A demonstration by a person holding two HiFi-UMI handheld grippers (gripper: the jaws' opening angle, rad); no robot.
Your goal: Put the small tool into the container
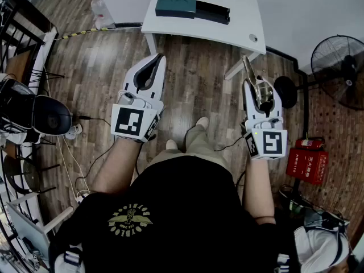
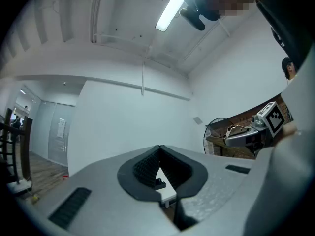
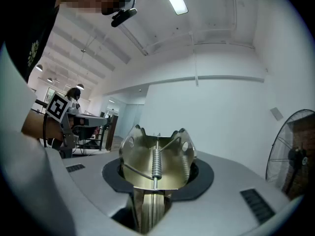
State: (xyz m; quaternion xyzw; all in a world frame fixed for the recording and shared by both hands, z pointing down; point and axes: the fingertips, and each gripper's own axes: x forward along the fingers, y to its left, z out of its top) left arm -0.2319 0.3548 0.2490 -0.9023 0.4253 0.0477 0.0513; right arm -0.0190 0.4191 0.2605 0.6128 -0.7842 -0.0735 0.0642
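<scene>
**Head view.** Your right claw [image 1: 260, 90] is clamped on the small tool [image 1: 252, 75], a metal spring clip that juts past the claw tips. The container [image 1: 176, 5], a teal box, lies well ahead of both claws on the white table [image 1: 239, 19]. Your left claw [image 1: 154, 64] carries nothing. Both claws hang over wooden floor [image 1: 193, 78]. A fan [image 1: 341, 67] stands off to the right of the right claw.

**Left gripper view.** The pads meet at the tips, with nothing between them. A plain white wall lies ahead.

**Right gripper view.** The tool stands between the pads with its spring facing you.

**Caution.** Only the tool's lower part appears gripped. A knock against the table edge would likely pivot it or drop it to the floor.
</scene>
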